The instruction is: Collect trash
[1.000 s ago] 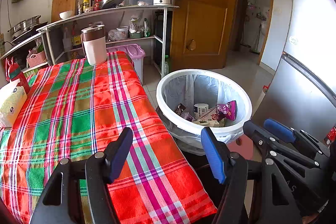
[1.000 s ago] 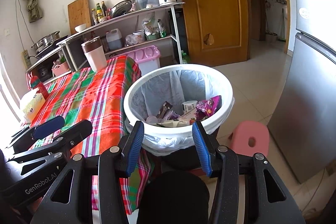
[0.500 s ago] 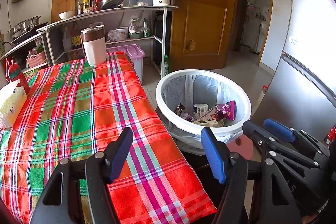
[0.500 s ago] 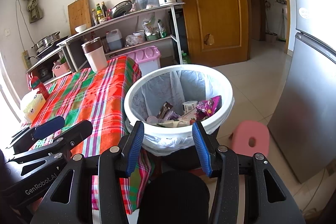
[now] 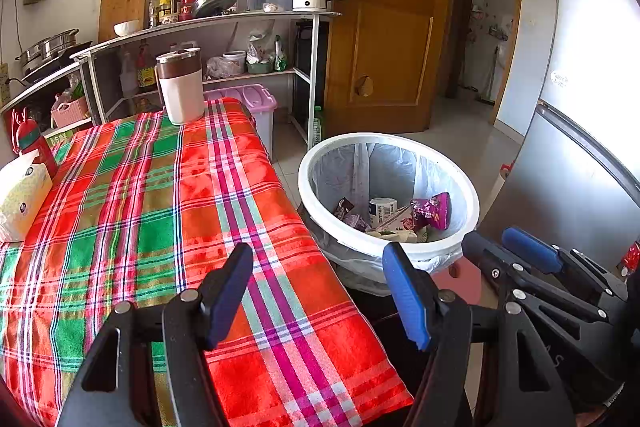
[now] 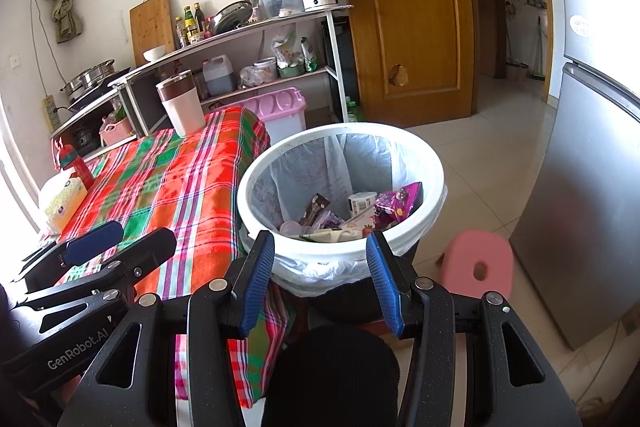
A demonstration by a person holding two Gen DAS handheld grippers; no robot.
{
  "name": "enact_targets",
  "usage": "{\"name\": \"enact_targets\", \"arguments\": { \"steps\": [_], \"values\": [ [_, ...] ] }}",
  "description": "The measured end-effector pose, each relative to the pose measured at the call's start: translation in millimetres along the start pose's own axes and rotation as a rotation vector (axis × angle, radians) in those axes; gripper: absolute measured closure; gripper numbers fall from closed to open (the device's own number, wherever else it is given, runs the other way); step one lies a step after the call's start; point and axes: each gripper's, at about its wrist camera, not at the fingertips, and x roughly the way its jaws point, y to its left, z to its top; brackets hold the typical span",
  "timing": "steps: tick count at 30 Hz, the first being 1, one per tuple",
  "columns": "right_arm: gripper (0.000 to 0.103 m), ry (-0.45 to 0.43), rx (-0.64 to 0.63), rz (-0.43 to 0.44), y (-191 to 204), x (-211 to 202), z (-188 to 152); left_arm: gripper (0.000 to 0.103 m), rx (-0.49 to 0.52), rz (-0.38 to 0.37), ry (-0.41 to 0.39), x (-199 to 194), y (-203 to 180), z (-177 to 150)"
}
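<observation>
A white bin (image 5: 320, 163) (image 6: 256, 179) lined with a plastic bag stands beside the table's right edge. Trash lies inside: a purple snack wrapper (image 5: 434, 213) (image 6: 396, 205), a small white cup (image 5: 382, 211) (image 6: 362, 201) and a dark wrapper (image 6: 316, 207). My left gripper (image 5: 320, 293) is open and empty, over the table's near right corner. My right gripper (image 6: 320, 279) is open and empty, just before the bin's near rim; it also shows in the left wrist view (image 5: 508, 247). The left gripper also shows in the right wrist view (image 6: 120, 241).
The table wears a red and green plaid cloth (image 5: 152, 211). On it stand a white jug with a brown lid (image 5: 180, 87), a tissue box (image 5: 22, 195) and a red bottle (image 5: 34, 143). A pink stool (image 6: 476, 263), a fridge (image 6: 592, 187), shelves (image 5: 240, 23) and a wooden door (image 5: 392, 27) surround.
</observation>
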Motion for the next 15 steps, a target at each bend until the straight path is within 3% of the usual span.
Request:
{"name": "enact_targets", "arguments": {
  "steps": [15],
  "values": [
    [0.054, 0.001, 0.000, 0.000, 0.5, 0.5, -0.4, 0.034, -0.007, -0.007, 0.010, -0.6, 0.1, 0.7]
  ]
}}
